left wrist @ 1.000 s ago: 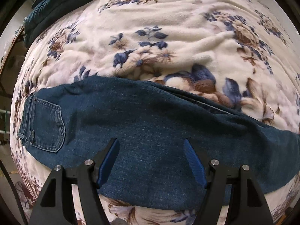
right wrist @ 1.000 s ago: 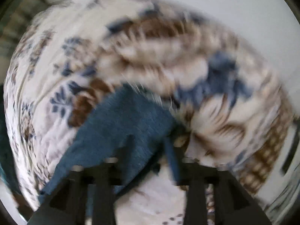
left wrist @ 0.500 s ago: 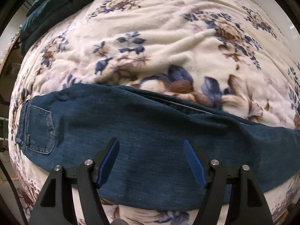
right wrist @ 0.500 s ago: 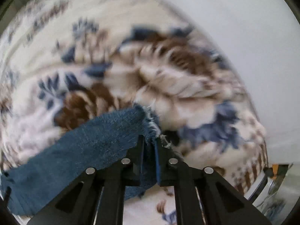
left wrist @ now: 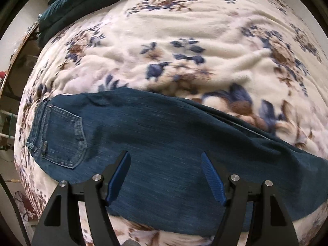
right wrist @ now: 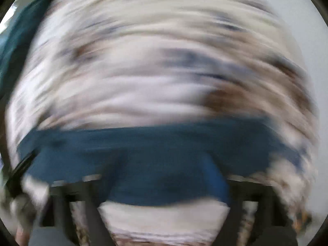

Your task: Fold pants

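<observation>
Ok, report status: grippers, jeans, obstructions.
Left gripper open above jeans. Right gripper opening, nothing gripped. Jeans flat on blanket. No obstructions.

You have a bed covered by a cream floral blanket (left wrist: 205, 30); folded blue jeans (left wrist: 164, 143) lie across it, and a dark green cloth (left wrist: 82, 2) lies at its far corner.

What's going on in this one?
A person with two handheld grippers is folding a pair of jeans laid lengthwise on a floral blanket. The left gripper hovers open above the denim, gripping nothing. The right gripper view is badly blurred; its jaws are opening over the jeans, apparently with nothing pinched.
</observation>
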`<move>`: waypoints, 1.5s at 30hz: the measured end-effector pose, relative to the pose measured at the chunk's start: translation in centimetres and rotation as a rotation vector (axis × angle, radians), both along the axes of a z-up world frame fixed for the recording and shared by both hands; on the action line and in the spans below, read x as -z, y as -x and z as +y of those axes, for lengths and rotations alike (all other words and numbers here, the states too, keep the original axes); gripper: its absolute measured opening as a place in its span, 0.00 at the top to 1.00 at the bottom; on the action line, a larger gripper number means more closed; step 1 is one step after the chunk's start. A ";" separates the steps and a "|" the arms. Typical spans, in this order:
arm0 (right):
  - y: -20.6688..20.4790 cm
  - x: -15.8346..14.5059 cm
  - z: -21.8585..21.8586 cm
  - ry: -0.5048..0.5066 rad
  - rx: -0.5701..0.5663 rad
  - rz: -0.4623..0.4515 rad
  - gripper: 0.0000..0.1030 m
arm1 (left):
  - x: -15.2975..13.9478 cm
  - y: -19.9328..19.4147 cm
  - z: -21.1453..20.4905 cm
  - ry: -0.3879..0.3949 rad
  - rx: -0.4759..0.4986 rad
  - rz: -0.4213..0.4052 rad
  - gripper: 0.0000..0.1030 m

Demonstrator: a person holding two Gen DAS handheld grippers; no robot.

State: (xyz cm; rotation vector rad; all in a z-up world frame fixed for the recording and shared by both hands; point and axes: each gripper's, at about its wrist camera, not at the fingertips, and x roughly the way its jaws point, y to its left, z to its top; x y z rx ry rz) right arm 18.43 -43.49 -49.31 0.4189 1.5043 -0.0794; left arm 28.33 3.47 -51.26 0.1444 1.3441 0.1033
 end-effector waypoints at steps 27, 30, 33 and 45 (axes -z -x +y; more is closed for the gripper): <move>-14.1 3.5 27.4 -0.171 -0.609 0.033 0.45 | 1.3 -0.5 9.9 0.031 -0.166 0.016 0.33; -14.7 6.2 32.4 -0.083 -0.793 0.100 0.48 | 1.4 -0.8 10.3 0.021 -0.172 0.015 0.33; -14.7 7.7 34.6 -0.041 -0.835 0.136 0.97 | 1.5 -1.1 10.8 0.019 -0.177 0.010 0.33; -18.8 5.5 33.1 -0.340 -0.626 0.145 0.24 | 0.8 -2.0 14.2 0.098 -0.265 0.025 0.33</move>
